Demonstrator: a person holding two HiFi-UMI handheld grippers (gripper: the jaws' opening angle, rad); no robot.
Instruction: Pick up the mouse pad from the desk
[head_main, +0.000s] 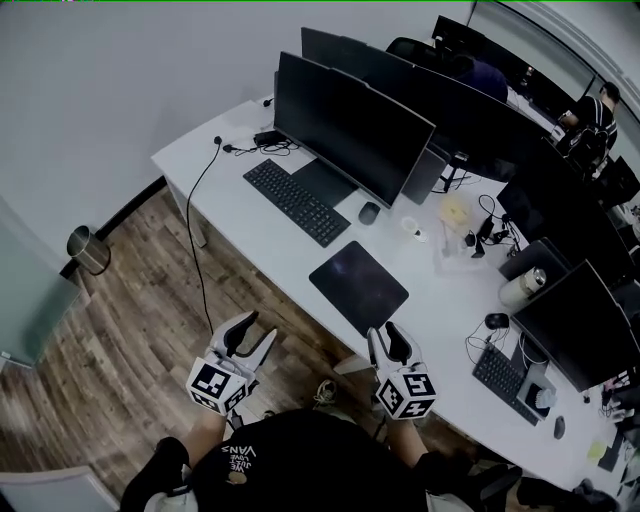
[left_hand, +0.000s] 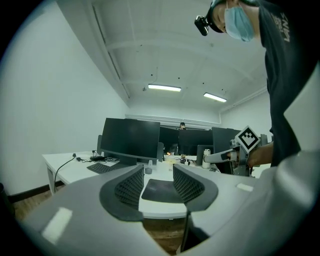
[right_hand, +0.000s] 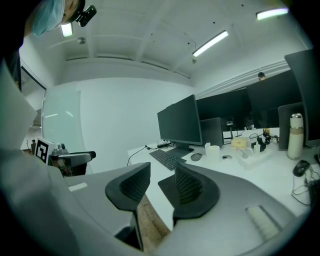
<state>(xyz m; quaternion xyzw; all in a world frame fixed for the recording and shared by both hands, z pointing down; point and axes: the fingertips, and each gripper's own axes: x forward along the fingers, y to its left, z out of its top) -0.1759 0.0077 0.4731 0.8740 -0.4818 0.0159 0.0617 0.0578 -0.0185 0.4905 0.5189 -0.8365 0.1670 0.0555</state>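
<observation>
We judge the task barely begun: nothing is grasped, and the whole pickup is left to do. Nearest us, the left gripper (head_main: 258, 328) hangs over the wooden floor (head_main: 140, 330), short of the worktop (head_main: 225, 195). Its jaws are spread with only air between them, and they frame the pad from a distance. The right gripper (head_main: 385, 335) sits just off the worktop's front edge, its jaws likewise spread and empty, touching nothing. Beyond both, the dark mouse pad (head_main: 358, 285) lies flat by that front edge, nearer the right gripper, with no jaw on it. Farther back stand the keyboard (head_main: 296, 201), the mouse (head_main: 369, 212) and the monitor (head_main: 350, 125). We would next have to reach in and get a jaw under the pad's near edge.
</observation>
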